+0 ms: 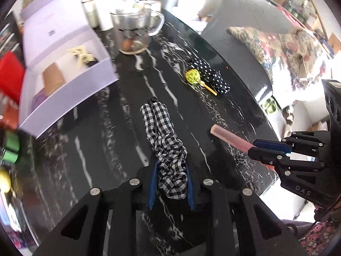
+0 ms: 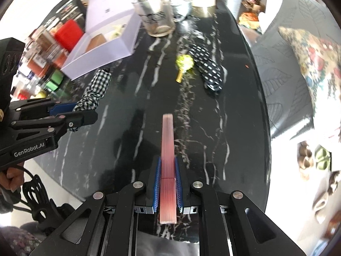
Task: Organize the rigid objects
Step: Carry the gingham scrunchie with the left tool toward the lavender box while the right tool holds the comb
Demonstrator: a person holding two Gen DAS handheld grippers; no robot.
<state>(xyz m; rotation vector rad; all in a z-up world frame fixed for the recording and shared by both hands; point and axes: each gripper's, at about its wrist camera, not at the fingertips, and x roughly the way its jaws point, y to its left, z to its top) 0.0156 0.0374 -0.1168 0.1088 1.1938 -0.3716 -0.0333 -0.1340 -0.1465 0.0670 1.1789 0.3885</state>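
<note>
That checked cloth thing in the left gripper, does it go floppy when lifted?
Probably floppy: the checked cloth bunches and folds where the left gripper pinches it. It looks light, being thin gathered fabric. It is unlikely to slip, since the folds are squeezed between the pads.

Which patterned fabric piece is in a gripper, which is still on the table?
The checked black-and-white one is clamped in the left gripper. The navy polka-dot one lies loose on the table beside the yellow-green lollipop.
</note>
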